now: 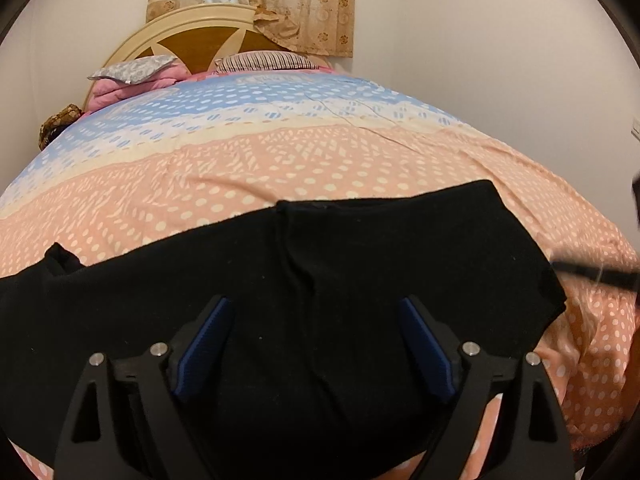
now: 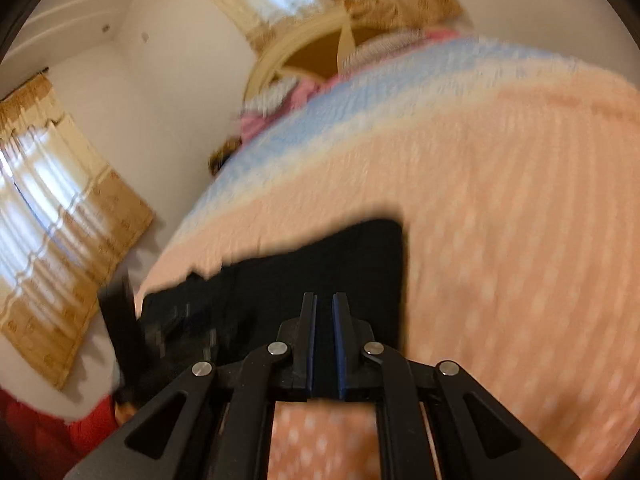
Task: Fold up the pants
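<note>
Black pants (image 1: 360, 248) lie spread across the near part of a bed. My left gripper (image 1: 315, 302) hovers over their middle, open, its blue pads (image 1: 208, 340) wide apart and nothing gripped. A crease runs up the cloth between the fingers. In the blurred right wrist view, my right gripper (image 2: 324, 296) is shut at the near edge of the pants (image 2: 320, 256), with dark cloth pinched between the pads. A blurred black bar (image 1: 596, 276) beside the pants' right edge looks like the right gripper.
The bedspread (image 1: 320, 160) is peach with white dots and turns blue toward the headboard (image 1: 192, 40). Pillows (image 1: 132, 70) lie at the head. Curtains (image 1: 256, 0) hang behind. A red sleeve (image 2: 80, 428) and a curtained window (image 2: 60, 240) are at the left.
</note>
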